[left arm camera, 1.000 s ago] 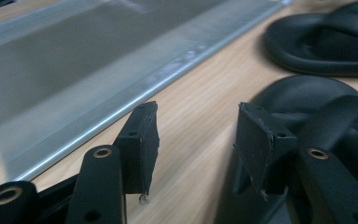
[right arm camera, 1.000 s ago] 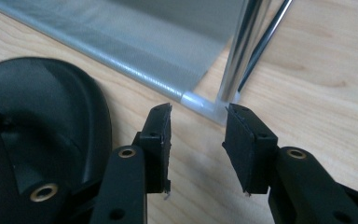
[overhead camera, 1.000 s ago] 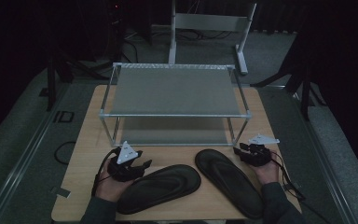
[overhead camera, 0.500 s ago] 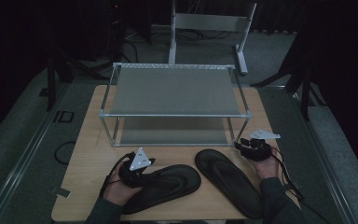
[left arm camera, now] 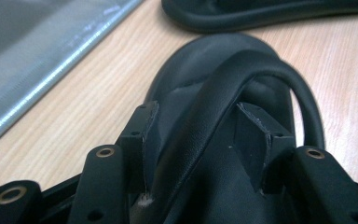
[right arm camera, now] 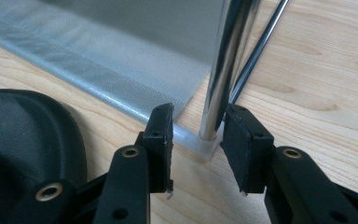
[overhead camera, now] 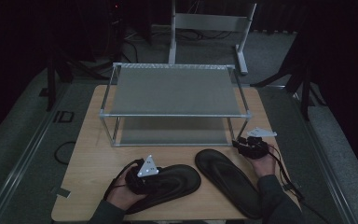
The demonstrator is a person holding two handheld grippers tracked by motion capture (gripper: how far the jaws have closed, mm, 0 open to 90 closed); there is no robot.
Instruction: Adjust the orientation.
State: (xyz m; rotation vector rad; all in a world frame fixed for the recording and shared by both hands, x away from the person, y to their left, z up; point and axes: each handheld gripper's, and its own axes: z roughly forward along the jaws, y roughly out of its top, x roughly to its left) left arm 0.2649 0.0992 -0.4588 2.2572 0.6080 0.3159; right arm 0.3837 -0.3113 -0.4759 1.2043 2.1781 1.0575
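Since a second ago, the left gripper [overhead camera: 154, 181] has gone from the bare table [overhead camera: 93, 154] onto the left flip-flop [overhead camera: 177, 179]; its jaws stand either side of the strap [left arm camera: 223, 93], unclenched. Right gripper [right arm camera: 196, 148] rests released around the rack's front post [right arm camera: 219, 70], beside the right flip-flop [overhead camera: 228, 179]. Dim room, grey floor [overhead camera: 23, 140].

The left tool [left arm camera: 193, 154] has its jaws on either side of a black sandal's strap [left arm camera: 223, 107], which arches toward twelve o'clock. The sandal [left arm camera: 196, 70] lies on the wooden tabletop [left arm camera: 88, 107]. A second sandal [left arm camera: 261, 14] lies at one o'clock, a grey shelf [left arm camera: 42, 51] at ten.
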